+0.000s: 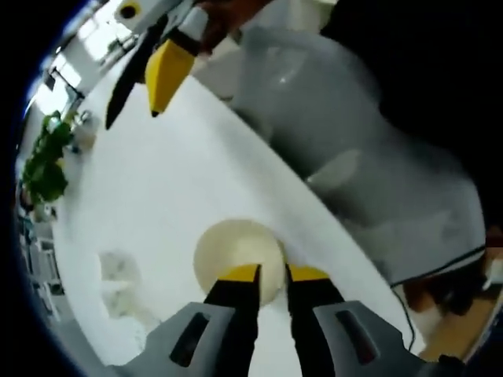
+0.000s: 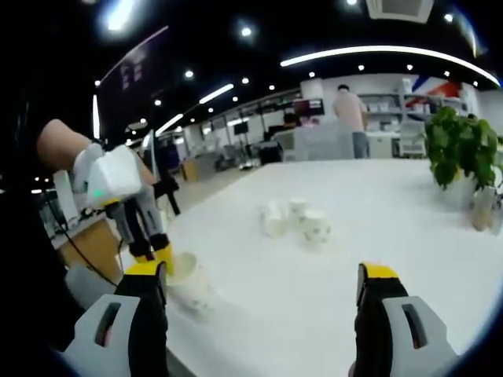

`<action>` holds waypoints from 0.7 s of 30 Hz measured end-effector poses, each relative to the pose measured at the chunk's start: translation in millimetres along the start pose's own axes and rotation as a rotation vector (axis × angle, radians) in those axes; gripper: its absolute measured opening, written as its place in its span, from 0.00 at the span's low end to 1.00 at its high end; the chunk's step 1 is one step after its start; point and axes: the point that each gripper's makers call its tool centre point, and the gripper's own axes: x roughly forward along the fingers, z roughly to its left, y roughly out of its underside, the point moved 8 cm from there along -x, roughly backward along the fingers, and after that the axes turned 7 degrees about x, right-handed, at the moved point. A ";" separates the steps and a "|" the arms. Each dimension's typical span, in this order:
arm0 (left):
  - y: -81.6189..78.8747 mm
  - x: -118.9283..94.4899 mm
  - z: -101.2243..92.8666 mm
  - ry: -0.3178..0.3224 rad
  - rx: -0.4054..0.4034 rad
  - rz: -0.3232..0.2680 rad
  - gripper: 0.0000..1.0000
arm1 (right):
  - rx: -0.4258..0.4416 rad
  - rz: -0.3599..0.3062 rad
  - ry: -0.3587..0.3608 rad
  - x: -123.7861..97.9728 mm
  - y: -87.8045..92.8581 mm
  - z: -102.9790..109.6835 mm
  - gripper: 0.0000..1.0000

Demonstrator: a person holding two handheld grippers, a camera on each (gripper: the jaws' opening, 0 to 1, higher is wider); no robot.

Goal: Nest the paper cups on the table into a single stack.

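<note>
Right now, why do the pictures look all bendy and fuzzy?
In the left gripper view, the fisheye lens curves the white table's edge, and the cup at the left claw looks soft and glary. In the right gripper view, ceiling lights bend into arcs, the far cups are fuzzy, and the plant is blurred.
</note>
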 end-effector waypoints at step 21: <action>8.8 -10.2 -5.1 -0.056 -0.115 -0.052 0.30 | -0.007 0.004 0.006 2.5 -0.5 3.1 0.99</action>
